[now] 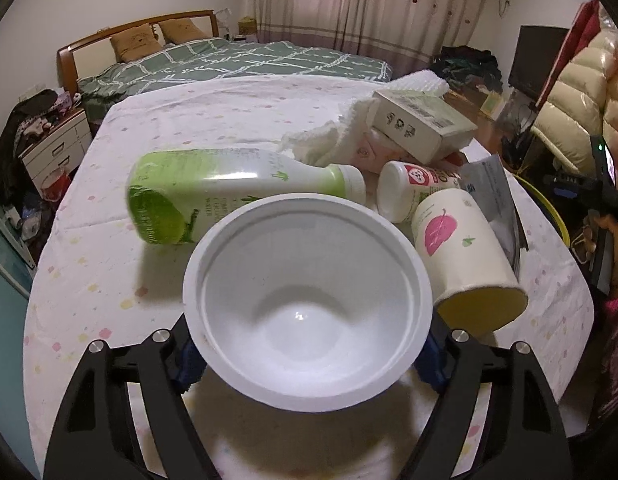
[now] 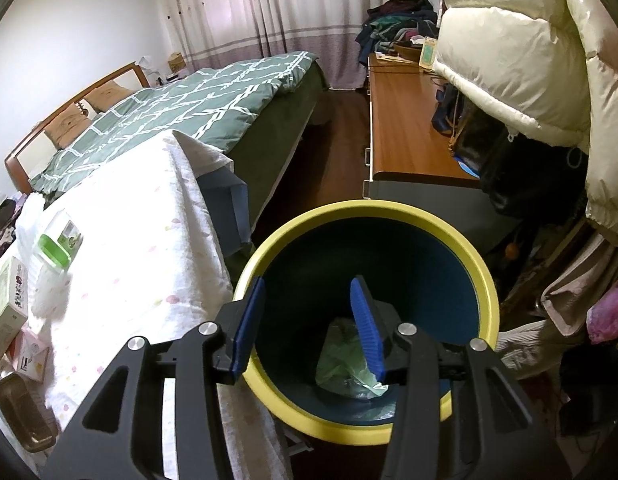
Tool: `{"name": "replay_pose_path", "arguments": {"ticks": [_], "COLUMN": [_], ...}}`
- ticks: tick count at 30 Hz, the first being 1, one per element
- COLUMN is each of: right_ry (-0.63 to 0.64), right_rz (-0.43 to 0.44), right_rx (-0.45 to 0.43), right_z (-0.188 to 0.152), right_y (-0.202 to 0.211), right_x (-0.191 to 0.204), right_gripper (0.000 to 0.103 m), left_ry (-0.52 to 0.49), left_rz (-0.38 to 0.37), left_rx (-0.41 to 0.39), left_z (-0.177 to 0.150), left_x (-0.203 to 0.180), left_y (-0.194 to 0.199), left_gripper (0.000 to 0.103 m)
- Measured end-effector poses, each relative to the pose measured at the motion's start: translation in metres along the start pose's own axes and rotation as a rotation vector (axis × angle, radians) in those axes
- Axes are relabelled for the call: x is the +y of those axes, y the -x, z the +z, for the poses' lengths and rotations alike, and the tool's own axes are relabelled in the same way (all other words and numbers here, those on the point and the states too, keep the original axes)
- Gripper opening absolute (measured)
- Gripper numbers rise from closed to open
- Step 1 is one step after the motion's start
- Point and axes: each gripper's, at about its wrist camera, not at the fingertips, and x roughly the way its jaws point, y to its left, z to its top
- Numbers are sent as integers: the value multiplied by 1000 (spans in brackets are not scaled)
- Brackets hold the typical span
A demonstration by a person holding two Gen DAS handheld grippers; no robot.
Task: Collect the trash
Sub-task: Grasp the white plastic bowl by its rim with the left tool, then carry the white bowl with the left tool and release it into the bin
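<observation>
On the left, our left tool (image 1: 309,356) is pinching the white plastic bowl (image 1: 307,304), its blue pads pressed against the bowl's outer wall on either side, mouth tipped toward the camera. The bowl seems lifted just off the counter (image 1: 109,280), though we cannot tell that for sure. It is light and its walls thin, so we judge that a firm, even squeeze low on the body is wanted; too hard and the rim could buckle and slip out.

Behind the bowl lies the green bottle (image 1: 213,192) on its side, and to its right a small white bottle (image 1: 413,192) and a paper cup with a pink leaf (image 1: 461,248), also tipped over and close beside the bowl's rim. We should raise the bowl clear before swinging right, or it may knock the cup rolling toward the counter's edge. Farther back a box (image 1: 425,124) rests on a white towel (image 1: 341,136).

On the right, our right tool (image 2: 309,328) hangs spread and empty over the yellow-rimmed bin (image 2: 485,280), which stands just beside the counter's draped edge with a green bag (image 2: 345,360) in its bottom. The bin's mouth is wide enough, we think, but the right tool should clear out first.
</observation>
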Motion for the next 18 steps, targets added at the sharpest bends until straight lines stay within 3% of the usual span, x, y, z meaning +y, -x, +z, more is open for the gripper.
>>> {"name": "replay_pose_path", "arguments": {"ticks": [4, 11, 18], "right_ry": [7, 15, 3], "right_rz": [11, 26, 21], "right_rx": [-7, -19, -49], "right_z": [-1, -3, -6], "right_y": [4, 12, 30], "right_x": [5, 9, -6], "right_gripper": [43, 43, 43], "left_ry": [6, -68, -139], "left_rz": [15, 39, -40], "left_rx": [-37, -105, -134], "left_z": [-4, 0, 23], "left_x": [4, -16, -58], "left_y": [19, 67, 87], "left_gripper": [80, 80, 80]}}
